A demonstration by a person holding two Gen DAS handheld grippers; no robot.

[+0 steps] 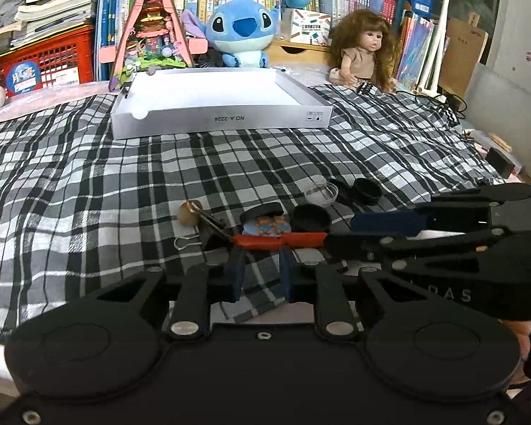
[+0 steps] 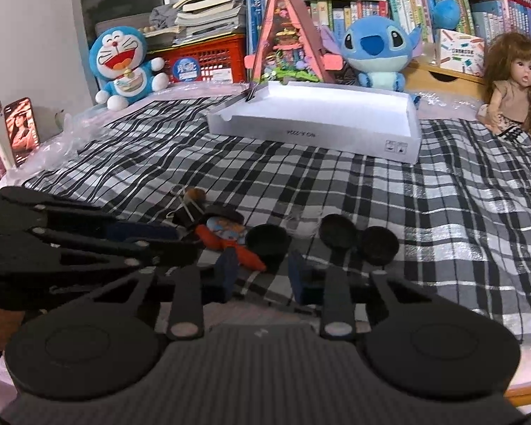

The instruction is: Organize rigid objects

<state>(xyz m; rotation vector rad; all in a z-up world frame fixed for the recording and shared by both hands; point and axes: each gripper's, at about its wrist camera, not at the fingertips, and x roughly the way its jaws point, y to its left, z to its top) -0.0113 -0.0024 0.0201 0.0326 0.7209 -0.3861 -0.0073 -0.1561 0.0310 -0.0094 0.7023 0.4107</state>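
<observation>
Beside the red crate (image 2: 209, 62), only the right wrist view shows a Doraemon plush (image 2: 124, 67).

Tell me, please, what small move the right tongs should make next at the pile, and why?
Probably raise the right tongs slightly, to test whether they hold anything. They sit at the black cap and the orange piece in a crowded pile, with the left tongs close beside. The box waits farther back on the cloth.

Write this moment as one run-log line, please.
right gripper: shut at orange item, grasp unclear | left gripper: beside it, jaws unclear | white box: behind, on checked cloth
</observation>
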